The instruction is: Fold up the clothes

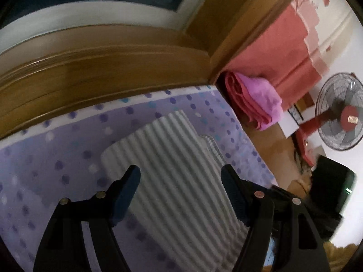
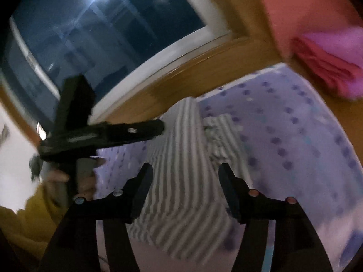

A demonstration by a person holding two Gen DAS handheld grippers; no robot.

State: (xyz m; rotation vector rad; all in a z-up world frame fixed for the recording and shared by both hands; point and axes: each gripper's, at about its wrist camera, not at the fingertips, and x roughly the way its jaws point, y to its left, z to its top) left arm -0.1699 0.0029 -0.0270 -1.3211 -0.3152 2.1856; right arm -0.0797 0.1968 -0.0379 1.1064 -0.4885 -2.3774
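A grey and white striped garment [image 1: 177, 172] lies folded on the purple dotted bed sheet [image 1: 56, 158]. My left gripper [image 1: 180, 172] is open and empty, held above the garment. In the right wrist view the same striped garment [image 2: 181, 181] lies below my right gripper [image 2: 185, 170], which is open and empty. The left gripper [image 2: 162, 128] shows there side-on at the left, above the garment's far edge, with the hand behind it.
A wooden headboard [image 1: 102, 68] and a dark window [image 2: 102, 34] run along the far side of the bed. A folded pink and red blanket [image 1: 251, 99] lies at the bed's corner. A red standing fan [image 1: 340, 117] stands at the right.
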